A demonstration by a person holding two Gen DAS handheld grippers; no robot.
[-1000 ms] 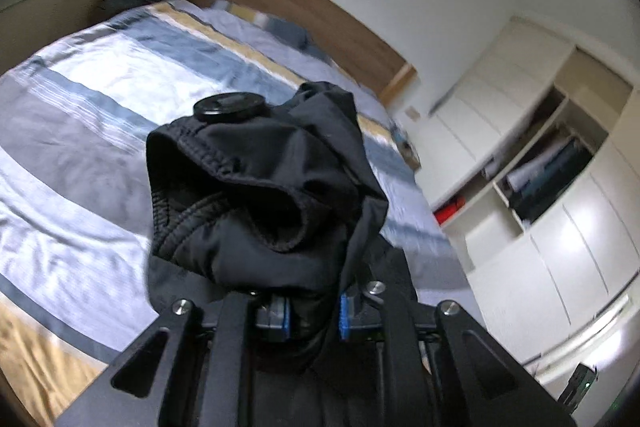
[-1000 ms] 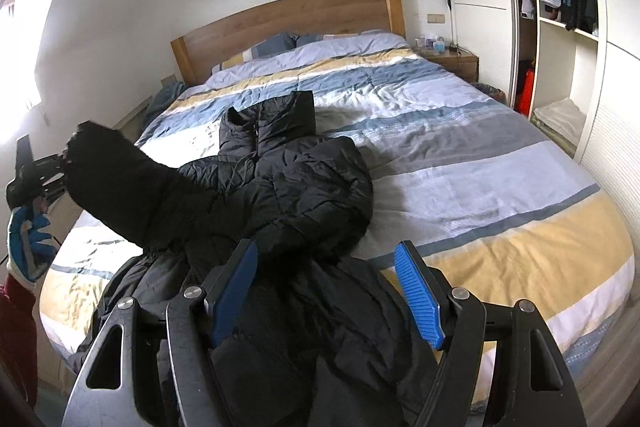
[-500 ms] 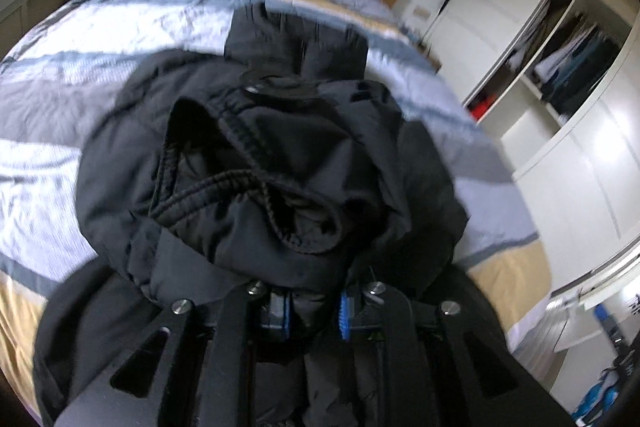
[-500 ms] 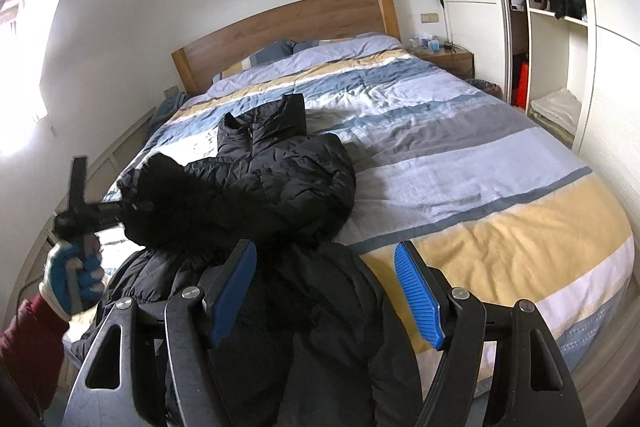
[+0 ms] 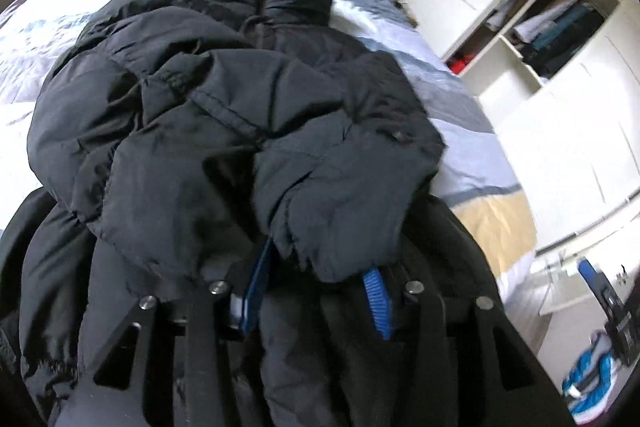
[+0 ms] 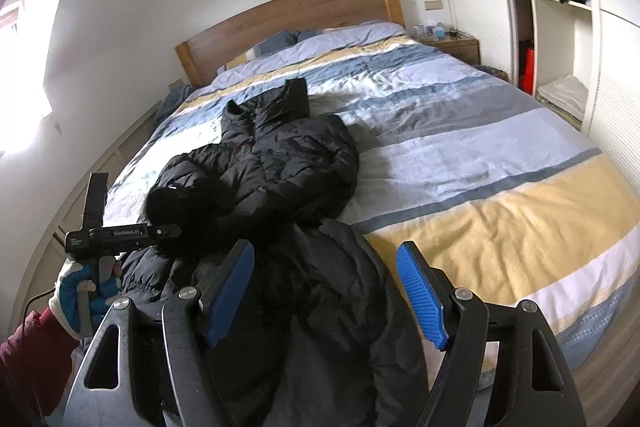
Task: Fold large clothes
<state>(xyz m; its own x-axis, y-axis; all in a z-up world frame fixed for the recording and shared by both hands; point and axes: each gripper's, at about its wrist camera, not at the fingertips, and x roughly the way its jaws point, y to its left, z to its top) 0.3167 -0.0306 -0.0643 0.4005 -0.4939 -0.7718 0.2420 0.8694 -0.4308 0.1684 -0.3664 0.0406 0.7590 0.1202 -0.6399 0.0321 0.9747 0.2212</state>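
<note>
A black puffer jacket (image 6: 280, 167) lies on the striped bed (image 6: 460, 155), collar toward the headboard, hem hanging over the near edge. In the left wrist view its left sleeve (image 5: 340, 195) is laid across the jacket's body (image 5: 160, 99). My left gripper (image 5: 316, 291) has its jaws parted, with the sleeve cuff lying loose between the blue pads. It also shows in the right wrist view (image 6: 168, 231) at the jacket's left side. My right gripper (image 6: 324, 291) is open and empty, above the jacket's lower part.
A wooden headboard (image 6: 304, 11) and pillows stand at the far end. An open white wardrobe (image 6: 560, 7) with hanging clothes runs along the right side. A bedside table (image 6: 452, 45) stands beside it. A wall and a low ledge lie to the left.
My left gripper carried the sleeve down and across onto the jacket's body, then its jaws opened and loosened the cuff. My right gripper stayed open and barely moved.
</note>
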